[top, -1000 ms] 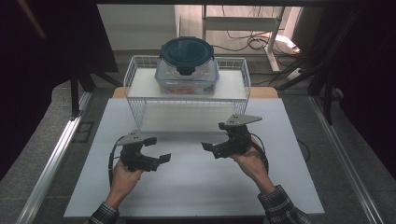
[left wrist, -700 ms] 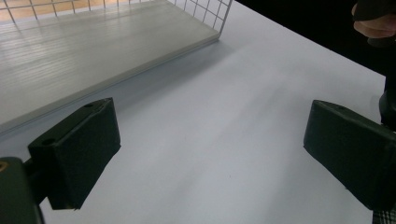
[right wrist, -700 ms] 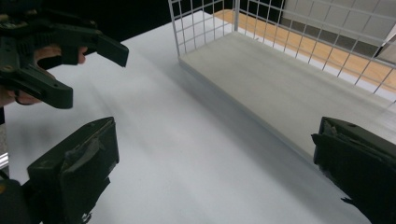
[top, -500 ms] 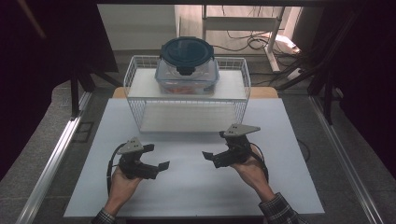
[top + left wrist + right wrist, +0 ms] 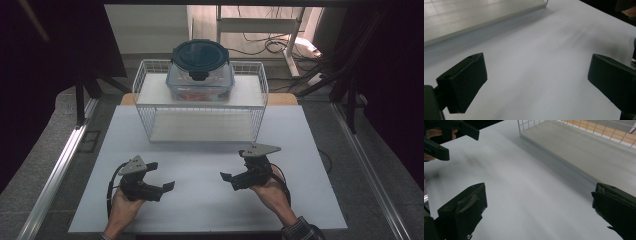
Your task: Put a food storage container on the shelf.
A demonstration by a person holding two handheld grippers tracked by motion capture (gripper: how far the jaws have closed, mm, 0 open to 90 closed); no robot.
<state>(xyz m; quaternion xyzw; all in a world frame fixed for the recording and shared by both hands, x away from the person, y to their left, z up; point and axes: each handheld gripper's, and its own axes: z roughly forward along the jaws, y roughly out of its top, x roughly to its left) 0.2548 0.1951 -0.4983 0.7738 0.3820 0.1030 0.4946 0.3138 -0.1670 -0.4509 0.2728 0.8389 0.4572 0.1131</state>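
Observation:
A clear food container [image 5: 200, 80] with a dark round lid [image 5: 200, 55] and something orange inside stands on the top board of a white wire rack [image 5: 145, 112] at the back of the table. My left gripper [image 5: 160, 176] hovers open over the white tabletop at front left, its jaws wide apart with nothing between them [image 5: 536, 75]. At front right my right gripper [image 5: 234, 165] is open too and holds nothing [image 5: 536, 205]. Both point inward at each other. The rack's lower board [image 5: 584, 152] lies ahead of the right gripper.
The white table [image 5: 200, 200] has bare room between the grippers and the rack. The left gripper [image 5: 446, 135] shows far off in the right gripper view. Metal rails [image 5: 65, 160] run along both sides, and cables [image 5: 260, 42] lie on the floor behind.
Both grippers have drawn back from the rack toward the table's front edge, still open and holding nothing. The container and rack have not moved.

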